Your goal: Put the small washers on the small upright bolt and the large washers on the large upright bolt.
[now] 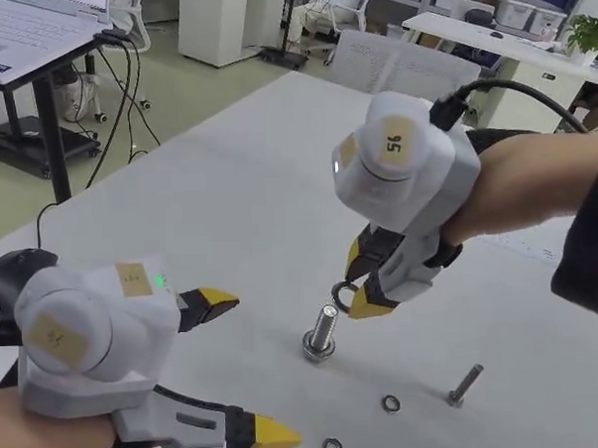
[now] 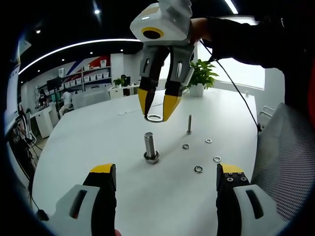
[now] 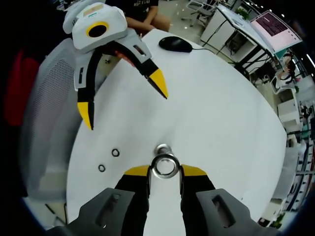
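On the white table the large upright bolt stands just below the large washer clamped in the right gripper; the left gripper hangs with jaws apart; an off-centre release would drop the washer beside the bolt.

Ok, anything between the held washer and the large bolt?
No. In the left gripper view the washer in the right gripper hangs above the large bolt, only air between.

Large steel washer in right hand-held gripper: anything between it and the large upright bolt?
Nothing visible. The large silver steel washer, shut in the right hand-held gripper, hangs just above the tip of the large upright silver bolt; open air between. The left hand-held gripper stands clear, open.
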Demonstrator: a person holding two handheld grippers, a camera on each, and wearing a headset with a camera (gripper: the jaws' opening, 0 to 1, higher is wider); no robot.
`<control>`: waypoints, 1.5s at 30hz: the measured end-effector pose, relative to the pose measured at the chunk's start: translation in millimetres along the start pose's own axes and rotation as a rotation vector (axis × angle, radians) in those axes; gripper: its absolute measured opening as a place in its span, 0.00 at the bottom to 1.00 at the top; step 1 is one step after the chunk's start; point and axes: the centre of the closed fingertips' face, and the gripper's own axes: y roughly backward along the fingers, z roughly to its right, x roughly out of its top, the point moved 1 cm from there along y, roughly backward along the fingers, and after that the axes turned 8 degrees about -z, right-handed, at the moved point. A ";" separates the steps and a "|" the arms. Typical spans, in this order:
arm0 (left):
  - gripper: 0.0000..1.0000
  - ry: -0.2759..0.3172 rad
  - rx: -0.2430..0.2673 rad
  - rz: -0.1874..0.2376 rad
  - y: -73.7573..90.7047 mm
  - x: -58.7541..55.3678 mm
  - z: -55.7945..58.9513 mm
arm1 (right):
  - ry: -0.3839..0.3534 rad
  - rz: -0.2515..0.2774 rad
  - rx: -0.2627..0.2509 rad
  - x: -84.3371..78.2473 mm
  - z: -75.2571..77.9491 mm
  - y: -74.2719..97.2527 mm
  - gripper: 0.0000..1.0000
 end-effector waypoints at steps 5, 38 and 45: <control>0.84 0.006 0.002 -0.001 -1.6 -2.4 -1.3 | 0.006 -0.005 0.017 2.1 3.2 -7.7 0.24; 0.83 0.013 -0.006 -0.018 -7.3 -11.0 4.2 | 0.031 -0.051 0.077 1.2 2.8 -39.3 0.24; 0.83 0.016 -0.006 -0.019 -7.7 -12.0 4.0 | 0.037 -0.064 0.087 0.1 0.6 -46.1 0.24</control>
